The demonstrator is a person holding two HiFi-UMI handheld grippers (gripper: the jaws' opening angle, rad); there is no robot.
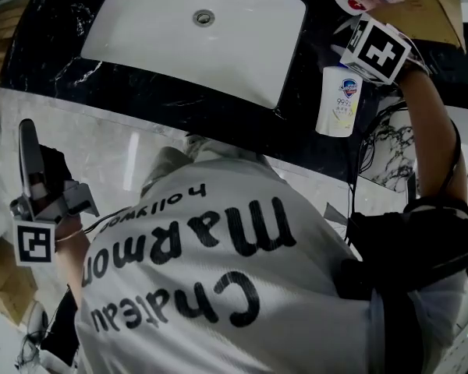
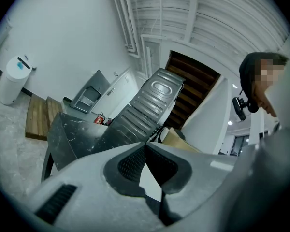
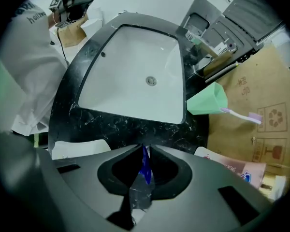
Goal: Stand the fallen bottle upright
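Observation:
A white bottle (image 1: 337, 100) with a printed label hangs at the top right of the head view, over the front right part of the black marble counter (image 1: 179, 92). My right gripper (image 1: 345, 62) points steeply down and is shut on the bottle's top. In the right gripper view a thin blue part (image 3: 145, 164) is pinched between the pads of that gripper (image 3: 144, 149), and the bottle's white body (image 3: 79, 149) shows at the lower left. Whether the bottle touches the counter I cannot tell. My left gripper (image 1: 30, 142) is held off to the left, away from the counter, its tips (image 2: 144, 144) meeting on nothing.
A white sink basin (image 1: 242, 53) is set in the counter left of the bottle. Behind the counter's right end lie a green cup (image 3: 208, 100) with a toothbrush (image 3: 241, 115), a brown cardboard box (image 1: 421, 6) and a flat packet (image 3: 237, 168). The person's white shirt (image 1: 218, 287) fills the foreground.

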